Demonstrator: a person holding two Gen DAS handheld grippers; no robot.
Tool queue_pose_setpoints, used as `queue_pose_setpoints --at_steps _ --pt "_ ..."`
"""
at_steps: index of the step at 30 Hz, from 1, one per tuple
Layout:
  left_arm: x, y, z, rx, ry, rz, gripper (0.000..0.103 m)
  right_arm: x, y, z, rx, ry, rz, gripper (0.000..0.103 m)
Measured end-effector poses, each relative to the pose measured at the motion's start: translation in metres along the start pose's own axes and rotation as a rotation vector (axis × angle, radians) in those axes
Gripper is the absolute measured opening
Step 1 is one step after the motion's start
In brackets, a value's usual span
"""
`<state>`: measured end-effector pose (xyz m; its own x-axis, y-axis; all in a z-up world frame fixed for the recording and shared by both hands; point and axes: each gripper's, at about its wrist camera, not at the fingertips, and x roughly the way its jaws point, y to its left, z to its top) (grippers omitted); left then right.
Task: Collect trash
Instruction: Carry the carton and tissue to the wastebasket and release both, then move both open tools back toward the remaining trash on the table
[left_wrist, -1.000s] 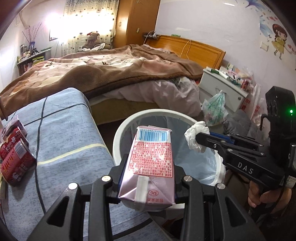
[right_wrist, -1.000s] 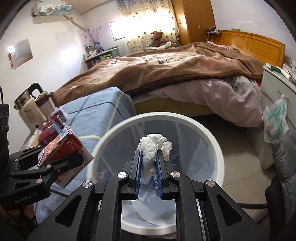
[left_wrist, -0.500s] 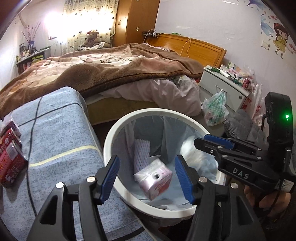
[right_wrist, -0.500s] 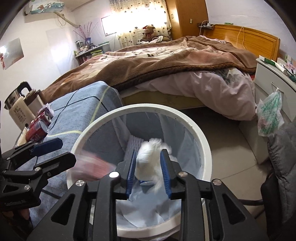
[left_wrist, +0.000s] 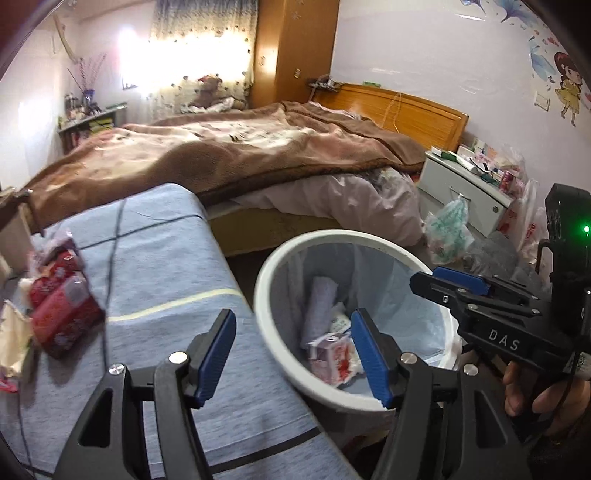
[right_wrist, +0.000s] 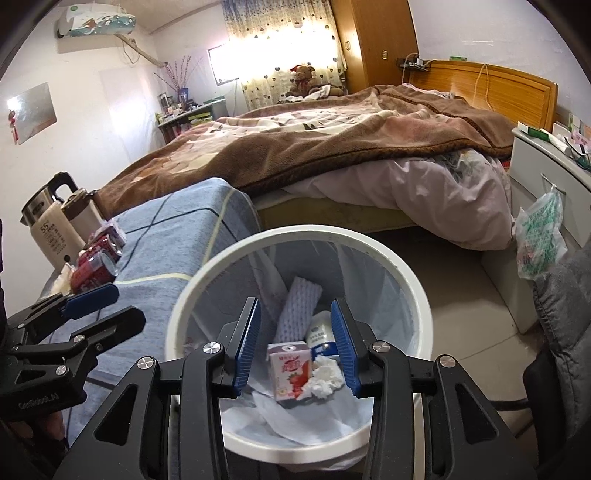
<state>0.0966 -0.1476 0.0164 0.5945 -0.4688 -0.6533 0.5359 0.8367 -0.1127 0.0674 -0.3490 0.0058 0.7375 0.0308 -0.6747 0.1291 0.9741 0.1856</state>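
A white round bin with a blue liner stands on the floor beside the blue-clothed table. Inside it lie a pink milk carton, a crumpled white tissue, a small white bottle and a foam net sleeve. My left gripper hangs over the bin's left rim and the table edge, its jaws opening with nothing between them. My right gripper is above the bin's mouth, its jaws also opening and empty. In the other wrist's view each gripper shows at the side: right gripper, left gripper.
Red cans and wrappers lie on the table's left end near a kettle. A bed with a brown blanket fills the background. A white nightstand with a hanging plastic bag stands to the right.
The left gripper let go of the pink carton and the right let go of the tissue; both dropped into the bin. Both jaws spread apart. The left gripper shifted left toward the table.
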Motion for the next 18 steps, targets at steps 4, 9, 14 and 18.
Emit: queue_pose_setpoints --at_steps 4,9,14,18 --pt "-0.015 0.014 -0.003 -0.028 -0.018 0.029 0.067 -0.004 0.013 0.000 -0.009 -0.013 0.020 0.041" --pt "-0.034 0.032 -0.012 -0.053 -0.034 0.083 0.067 -0.011 0.037 0.000 -0.038 -0.033 0.056 0.041" --pt "-0.049 0.054 -0.020 -0.095 -0.042 0.120 0.067 -0.015 0.062 0.001 -0.075 -0.047 0.085 0.041" --pt "-0.062 0.068 -0.027 -0.119 -0.057 0.147 0.067 -0.017 0.084 0.001 -0.100 -0.053 0.114 0.041"
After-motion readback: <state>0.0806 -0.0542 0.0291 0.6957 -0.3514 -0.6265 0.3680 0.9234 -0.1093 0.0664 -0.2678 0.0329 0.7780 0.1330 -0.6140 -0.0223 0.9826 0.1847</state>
